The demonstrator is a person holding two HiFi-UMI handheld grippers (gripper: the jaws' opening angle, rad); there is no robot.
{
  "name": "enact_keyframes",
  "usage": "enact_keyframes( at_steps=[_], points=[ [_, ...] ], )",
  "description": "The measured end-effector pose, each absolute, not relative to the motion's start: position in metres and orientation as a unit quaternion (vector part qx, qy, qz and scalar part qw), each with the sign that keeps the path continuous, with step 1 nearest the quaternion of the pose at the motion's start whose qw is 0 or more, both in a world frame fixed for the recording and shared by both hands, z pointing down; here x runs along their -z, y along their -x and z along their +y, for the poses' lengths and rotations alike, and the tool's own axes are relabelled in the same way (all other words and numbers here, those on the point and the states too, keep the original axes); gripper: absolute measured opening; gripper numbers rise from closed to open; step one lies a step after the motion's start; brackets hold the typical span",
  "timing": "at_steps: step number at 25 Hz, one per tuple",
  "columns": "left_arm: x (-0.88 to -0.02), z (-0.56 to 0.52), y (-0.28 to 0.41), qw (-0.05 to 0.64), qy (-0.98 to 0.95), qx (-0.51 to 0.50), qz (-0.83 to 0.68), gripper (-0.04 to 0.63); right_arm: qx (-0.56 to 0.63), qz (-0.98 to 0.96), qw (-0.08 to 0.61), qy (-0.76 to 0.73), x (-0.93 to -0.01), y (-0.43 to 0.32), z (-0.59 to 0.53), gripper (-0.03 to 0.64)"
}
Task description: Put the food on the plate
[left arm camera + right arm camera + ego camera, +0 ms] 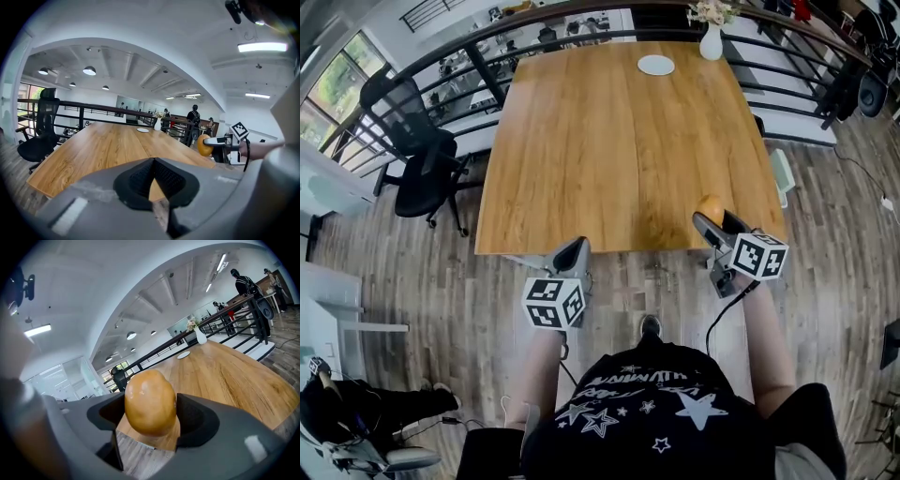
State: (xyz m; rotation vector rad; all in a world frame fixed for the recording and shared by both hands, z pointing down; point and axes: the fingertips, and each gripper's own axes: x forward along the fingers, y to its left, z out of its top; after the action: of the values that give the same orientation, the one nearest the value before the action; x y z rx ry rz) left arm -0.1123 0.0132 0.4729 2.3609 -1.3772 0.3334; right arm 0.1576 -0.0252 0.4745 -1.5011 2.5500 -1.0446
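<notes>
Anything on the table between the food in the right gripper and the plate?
Nothing: the head view shows only bare tabletop between the food and the plate.

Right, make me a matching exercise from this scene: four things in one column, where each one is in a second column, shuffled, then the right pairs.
Things
1. white plate
2. white vase
3. black office chair
4. orange-brown food

Places
A. on the floor, off the table's left side in the head view
B. gripped in the right tool
C. far end of the table, nothing on it
D. far edge of the table, holding flowers

Pairs: 1-C; 2-D; 3-A; 4-B
</notes>
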Motion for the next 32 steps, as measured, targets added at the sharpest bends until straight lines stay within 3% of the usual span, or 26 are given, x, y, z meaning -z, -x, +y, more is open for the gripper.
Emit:
enact_keyframes(
  at_steps=[12,32],
  points=[
    [-0.464,-0.054,0.080,0.206,-0.827,-0.095,-0.514,0.002,0.329,0.828,-0.003,0.455,-0.466,-0.181,-0.104,0.342],
    [-0.449,-0.176,0.086,0.183,-0.849,-0.089,-0.487,0.003,0.314,0.807,-0.001,0.500,-0.458,-0.218,-0.183,0.344]
  ],
)
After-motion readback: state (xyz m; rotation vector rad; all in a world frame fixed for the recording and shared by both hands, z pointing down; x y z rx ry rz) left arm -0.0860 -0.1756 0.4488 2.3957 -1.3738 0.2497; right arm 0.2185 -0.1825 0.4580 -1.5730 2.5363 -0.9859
